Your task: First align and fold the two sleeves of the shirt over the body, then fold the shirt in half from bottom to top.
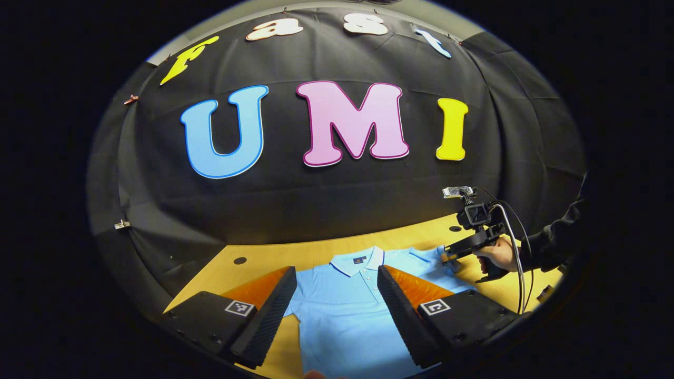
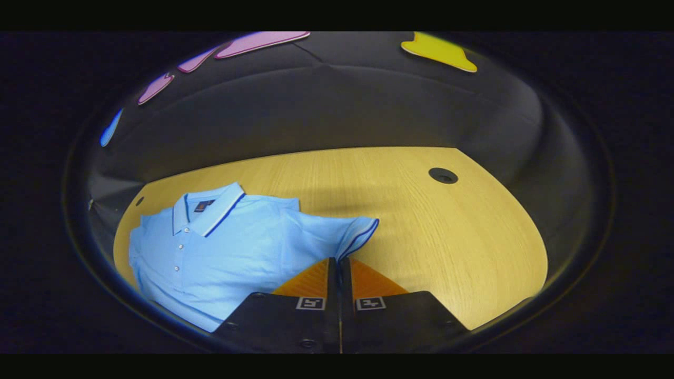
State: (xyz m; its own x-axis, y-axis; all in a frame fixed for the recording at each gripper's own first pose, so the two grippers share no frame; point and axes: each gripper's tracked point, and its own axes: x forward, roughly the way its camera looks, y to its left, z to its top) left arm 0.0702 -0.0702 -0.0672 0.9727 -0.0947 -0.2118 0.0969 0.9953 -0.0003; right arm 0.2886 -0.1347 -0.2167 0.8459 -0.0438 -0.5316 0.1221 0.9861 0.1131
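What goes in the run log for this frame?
stage: sleeve fold starting | right gripper: shut on sleeve | left gripper: open over shirt | sleeves: not folded | table

The person wears a black sleeve (image 1: 553, 245), and each gripper (image 2: 339, 263) has a black body with screws, square coded tags and ribbed pads (image 1: 274, 310); cables (image 1: 518, 263) trail off one.
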